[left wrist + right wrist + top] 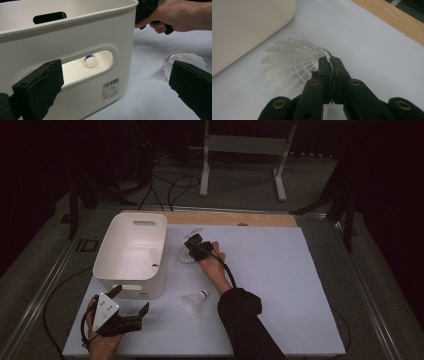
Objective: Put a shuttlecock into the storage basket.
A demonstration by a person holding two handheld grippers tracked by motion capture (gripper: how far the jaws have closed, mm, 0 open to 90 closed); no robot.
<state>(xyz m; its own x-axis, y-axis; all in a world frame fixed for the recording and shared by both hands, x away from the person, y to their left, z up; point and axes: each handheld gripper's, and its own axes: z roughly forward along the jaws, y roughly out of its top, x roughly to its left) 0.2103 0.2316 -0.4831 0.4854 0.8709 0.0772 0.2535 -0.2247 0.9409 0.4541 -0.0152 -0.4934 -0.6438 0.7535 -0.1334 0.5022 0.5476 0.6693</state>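
At lower left, your left gripper (131, 316) hovers with jaws wide beside the white bin (132, 252); its barcode label (110, 87) is too small to read. A loose shuttlecock (195, 301) lies below centre. At centre, your right gripper (329, 60) pinches another shuttlecock (287, 65) by its cork, just right of the bin.

In the high view the right gripper (192, 245) covers most of the shuttlecock (187, 256) under it, so only part of the white skirt shows beside the bin (131, 254). In the right gripper view the black fingers (324, 68) hide the cork tip of that shuttlecock (287, 67), and the bin (247, 27) is cut off by the top and left edges. In the left gripper view the hand (180, 15) runs out at the top right, and the second shuttlecock (183, 61) is partly hidden behind one finger. The label (110, 88) on the bin wall is too small to read.
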